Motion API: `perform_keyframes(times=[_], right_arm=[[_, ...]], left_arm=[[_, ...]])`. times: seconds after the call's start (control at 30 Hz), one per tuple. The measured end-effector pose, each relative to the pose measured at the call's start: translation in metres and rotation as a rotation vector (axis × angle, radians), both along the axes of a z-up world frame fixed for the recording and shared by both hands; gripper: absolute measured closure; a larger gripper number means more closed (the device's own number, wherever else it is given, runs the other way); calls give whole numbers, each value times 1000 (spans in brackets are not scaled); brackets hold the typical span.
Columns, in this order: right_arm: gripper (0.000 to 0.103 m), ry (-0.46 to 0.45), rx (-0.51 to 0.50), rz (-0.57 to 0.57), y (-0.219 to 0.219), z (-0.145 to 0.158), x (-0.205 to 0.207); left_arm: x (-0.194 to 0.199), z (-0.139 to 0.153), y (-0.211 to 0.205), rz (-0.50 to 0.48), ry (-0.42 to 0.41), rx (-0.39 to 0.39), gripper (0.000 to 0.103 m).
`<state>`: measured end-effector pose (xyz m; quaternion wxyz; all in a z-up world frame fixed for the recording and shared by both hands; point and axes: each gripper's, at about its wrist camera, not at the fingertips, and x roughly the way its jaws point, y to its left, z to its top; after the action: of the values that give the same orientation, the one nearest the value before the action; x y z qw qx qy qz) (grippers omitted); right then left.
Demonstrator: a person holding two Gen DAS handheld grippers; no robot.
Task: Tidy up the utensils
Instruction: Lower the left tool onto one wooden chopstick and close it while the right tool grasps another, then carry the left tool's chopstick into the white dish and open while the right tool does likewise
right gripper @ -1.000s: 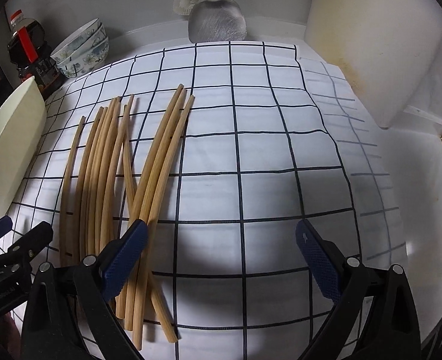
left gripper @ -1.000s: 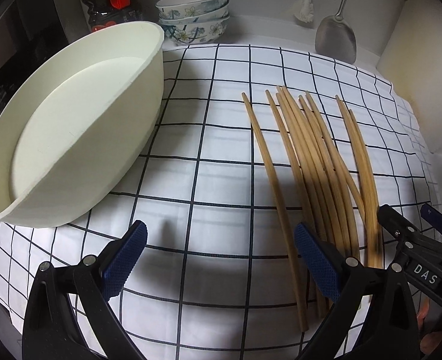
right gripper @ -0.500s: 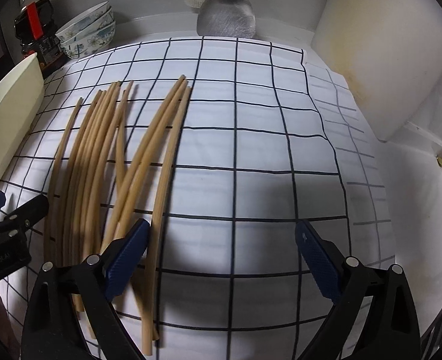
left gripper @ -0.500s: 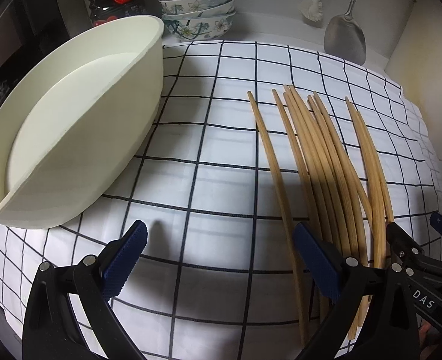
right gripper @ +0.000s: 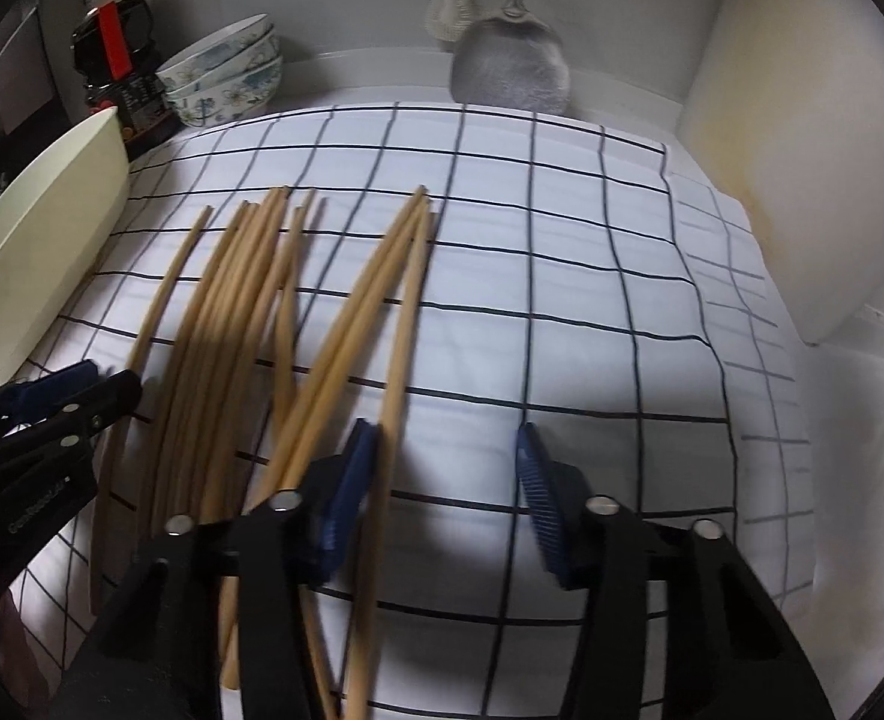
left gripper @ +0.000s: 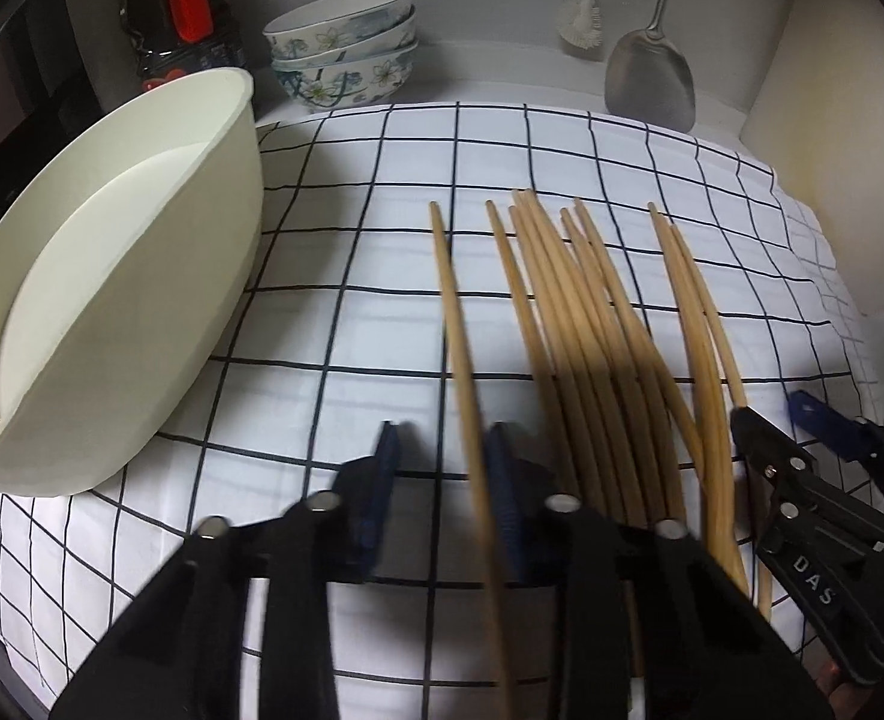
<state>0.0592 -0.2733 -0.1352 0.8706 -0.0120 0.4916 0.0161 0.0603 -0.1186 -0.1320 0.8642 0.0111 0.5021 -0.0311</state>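
A: Where's open room?
B: Right of the chopsticks (right gripper: 244, 324) on the checked cloth (right gripper: 562, 312).
A: Hand-held grippers?
B: Left hand-held gripper (left gripper: 442, 480) narrowing around the leftmost chopstick (left gripper: 460, 348); right hand-held gripper (right gripper: 442, 480) closing, half-wide, on nothing, lettered "DAS".

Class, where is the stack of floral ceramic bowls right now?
The floral ceramic bowls sit at the back left against the wall, between the dark bottle and hanging metal spatula.

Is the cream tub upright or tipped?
Tipped. The cream tub leans on its side on the checked cloth, opening facing the camera; its inside looks empty.
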Motion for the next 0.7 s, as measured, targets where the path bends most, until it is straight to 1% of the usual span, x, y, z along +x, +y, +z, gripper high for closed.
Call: perform_keyframes(times=[0.03, 0.1, 0.13, 0.23, 0.33, 0.4, 0.53, 0.7], right_arm=[[74, 0, 1, 9, 3, 0, 0], [91, 2, -1, 38, 10, 1, 1], [96, 2, 0, 41, 12, 1, 1], [97, 8, 25, 25, 10, 2, 0], [97, 17, 101, -13, 1, 3, -6], [97, 15, 131, -29, -3, 6, -13], [97, -1, 174, -70, -7, 20, -25], [97, -35, 195, -82, 2, 49, -34]], left_arm=[[0, 0, -1, -4, 3, -3, 94], [1, 0, -1, -11, 10, -7, 96], [0, 0, -1, -17, 12, -9, 96], [-3, 1, 1, -30, 16, -13, 96], [-8, 6, 4, -51, 11, -27, 96], [-11, 13, 5, -69, 7, -42, 96], [-16, 30, 9, -98, 0, -74, 96], [-25, 65, 23, -134, -39, -108, 96]])
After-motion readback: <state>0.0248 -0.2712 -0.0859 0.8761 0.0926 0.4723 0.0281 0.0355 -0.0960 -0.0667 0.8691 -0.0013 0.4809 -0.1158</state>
